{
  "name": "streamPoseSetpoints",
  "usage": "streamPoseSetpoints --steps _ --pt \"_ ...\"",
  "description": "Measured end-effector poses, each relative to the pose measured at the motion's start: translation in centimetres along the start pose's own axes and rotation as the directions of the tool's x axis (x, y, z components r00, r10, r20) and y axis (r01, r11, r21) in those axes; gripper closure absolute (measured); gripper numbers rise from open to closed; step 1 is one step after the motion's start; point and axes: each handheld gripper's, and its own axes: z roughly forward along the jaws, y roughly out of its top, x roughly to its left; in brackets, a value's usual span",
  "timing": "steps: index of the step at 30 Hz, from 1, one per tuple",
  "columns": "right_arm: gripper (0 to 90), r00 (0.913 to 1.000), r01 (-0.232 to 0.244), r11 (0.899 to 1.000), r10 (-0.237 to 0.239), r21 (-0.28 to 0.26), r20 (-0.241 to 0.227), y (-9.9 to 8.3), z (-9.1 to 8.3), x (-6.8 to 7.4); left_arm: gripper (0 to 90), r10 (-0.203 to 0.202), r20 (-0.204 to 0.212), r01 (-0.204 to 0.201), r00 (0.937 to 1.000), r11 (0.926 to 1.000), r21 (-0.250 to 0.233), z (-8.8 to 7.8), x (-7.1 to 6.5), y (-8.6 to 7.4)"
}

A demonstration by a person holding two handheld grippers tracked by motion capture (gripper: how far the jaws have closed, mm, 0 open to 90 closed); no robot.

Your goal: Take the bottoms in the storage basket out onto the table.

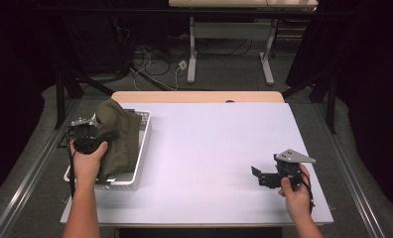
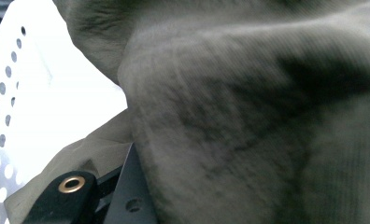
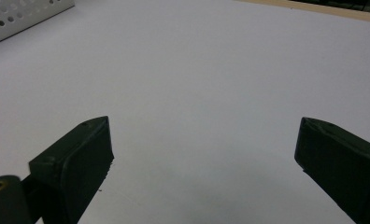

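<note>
One white perforated basket point(image 1: 141, 148) sits at the table's left side; one olive-green cloth point(image 1: 117, 139) lies bunched in it; two grippers are in view, the left gripper point(image 1: 93, 135) at the cloth and the right gripper point(image 1: 258, 176) near the right; one white table point(image 1: 209, 148) carries everything; two hands hold the grippers.

I am working in what looks like a lab or recording room, not a home: my flat pale-lilac table top with a light wood edge point(image 1: 204, 144) stands on grey carpet point(image 1: 343, 148), with black curtains point(image 1: 363, 59) closing in the sides. Past the table, loose black and white cables point(image 1: 155, 62) lie tangled on the floor beside the white metal legs of another desk point(image 1: 192, 49), and dark metal frame struts point(image 1: 60, 94) stand at the left
</note>
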Motion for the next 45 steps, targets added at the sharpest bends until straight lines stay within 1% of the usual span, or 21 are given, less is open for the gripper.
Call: streamPoseSetpoints --steps 2,3,5,8,13,14,15,18,20,23,31,33,35,36,38,39,44,45 --pt "4.0 1.0 0.001 1.0 -0.001 -0.003 -0.001 0.0 0.0 0.0 72.4 0.004 -0.006 -0.004 1.0 0.9998 -0.017 -0.2 -0.1 -0.1" --pt "4.0 1.0 -0.008 1.0 0.008 -0.008 -0.003 0.0 0.0 0.0 72.4 0.001 -0.007 -0.001 1.0 0.9997 -0.024 -0.2 -0.2 -0.1" --pt "4.0 1.0 -0.006 1.0 0.006 -0.014 -0.001 0.1 0.0 0.0 72.4 0.0 -0.003 0.0 1.0 0.9997 -0.025 -0.6 -0.2 -0.1" --pt "4.0 1.0 -0.005 1.0 0.005 -0.01 -0.006 0.1 -0.1 0.0 72.4 -0.001 -0.006 0.001 1.0 0.9981 -0.061 -1.0 -0.3 -0.1" --pt "4.0 0.9999 -0.008 1.0 0.008 -0.008 -0.007 0.1 -0.1 0.1 72.4 0.014 -0.007 -0.014 0.9999 0.9947 -0.101 -2.1 -0.6 0.1" --pt "4.1 0.9999 -0.008 1.0 0.008 -0.008 -0.008 0.1 -0.1 0.1 72.4 0.016 -0.009 -0.017 0.9998 0.9929 -0.118 -2.3 -0.8 0.1" --pt "4.1 0.9999 -0.009 1.0 0.009 -0.008 -0.008 0.1 -0.1 0.1 72.4 0.02 -0.009 -0.021 0.9998 0.9926 -0.12 -2.5 -0.8 0.1" --pt "4.1 1.0 -0.002 1.0 0.002 -0.01 -0.007 0.1 -0.1 0.0 72.4 0.025 -0.014 -0.026 0.9996 0.9889 -0.146 -3.0 -1.1 0.2" --pt "4.1 1.0 0.001 1.0 -0.001 -0.012 -0.006 0.1 -0.1 0.0 72.4 0.035 -0.012 -0.036 0.9993 0.9876 -0.153 -3.4 -1.3 0.3" --pt "4.1 1.0 0.0 1.0 0.0 -0.009 -0.004 0.1 -0.1 0.0 72.3 0.041 -0.014 -0.043 0.9991 0.984 -0.173 -3.9 -1.6 0.4" --pt "4.2 1.0 0.005 1.0 -0.005 -0.012 -0.005 0.1 -0.1 0.0 72.3 0.055 0.0 -0.053 0.9985 0.9736 -0.222 -5.1 -2.4 0.7" --pt "4.2 1.0 0.005 1.0 -0.005 -0.014 -0.005 0.1 -0.2 0.0 72.3 0.059 0.003 -0.057 0.9983 0.9694 -0.239 -5.4 -2.6 0.8" --pt "4.2 1.0 0.005 1.0 -0.005 -0.012 -0.002 0.2 -0.2 0.0 72.3 0.061 0.001 -0.059 0.9981 0.9667 -0.249 -5.6 -2.7 0.8" --pt "4.2 1.0 0.0 1.0 0.0 -0.01 -0.002 0.2 -0.2 0.0 72.3 0.062 0.0 -0.06 0.9981 0.964 -0.259 -5.7 -2.8 0.8" --pt "4.2 1.0 -0.002 1.0 0.002 -0.017 -0.004 0.2 -0.2 0.0 72.3 0.064 -0.003 -0.063 0.9979 0.9603 -0.272 -5.9 -2.9 0.8" --pt "4.2 0.9999 -0.01 1.0 0.01 -0.018 -0.007 0.2 -0.2 0.1 72.4 0.064 -0.004 -0.063 0.9979 0.9595 -0.274 -5.9 -2.9 0.8" --pt "4.6 1.0 -0.004 1.0 0.004 -0.018 0.0 0.2 -0.2 0.1 72.4 0.059 -0.006 -0.058 0.9983 0.9554 -0.29 -6.1 -2.9 0.7" --pt "4.8 1.0 -0.009 1.0 0.009 -0.02 -0.002 0.2 -0.2 0.1 72.3 0.057 -0.007 -0.057 0.9983 0.9538 -0.295 -6.1 -2.9 0.7"
